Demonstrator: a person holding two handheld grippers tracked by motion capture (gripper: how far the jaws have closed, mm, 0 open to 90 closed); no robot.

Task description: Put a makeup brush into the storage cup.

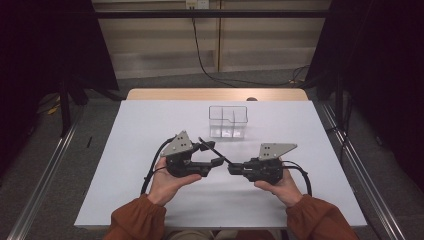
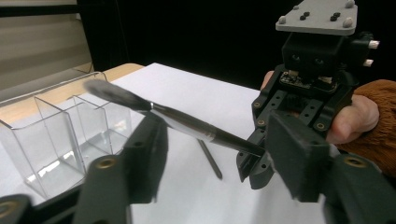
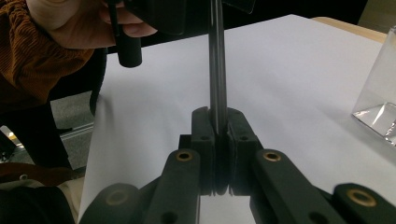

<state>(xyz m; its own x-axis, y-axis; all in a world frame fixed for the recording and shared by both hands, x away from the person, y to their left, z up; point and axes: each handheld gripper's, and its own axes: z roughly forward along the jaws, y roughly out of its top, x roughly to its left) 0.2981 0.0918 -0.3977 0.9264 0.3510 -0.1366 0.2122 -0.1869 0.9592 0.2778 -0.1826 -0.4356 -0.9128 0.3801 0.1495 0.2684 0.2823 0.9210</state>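
Observation:
A thin dark brush [image 1: 215, 150] hangs above the white table, its bristle head [image 2: 109, 91] pointing toward the clear organizer. My right gripper [image 1: 232, 169] is shut on the handle end; in the right gripper view its jaws [image 3: 218, 123] clamp the dark shaft [image 3: 217, 70]. My left gripper [image 1: 212, 154] stands around the middle of the brush. In the left gripper view the shaft [image 2: 187, 126] crosses the gap between the two jaws, close above the left one, and the pads are apart from it. The right gripper [image 2: 252, 158] faces me there, held in a hand.
A clear plastic organizer [image 1: 228, 121] with several compartments stands on the table's far middle, close beyond the brush head [image 2: 56, 135]. The white table top [image 1: 150, 190] ends in a wooden strip at the back. Cables trail from both grippers toward the person.

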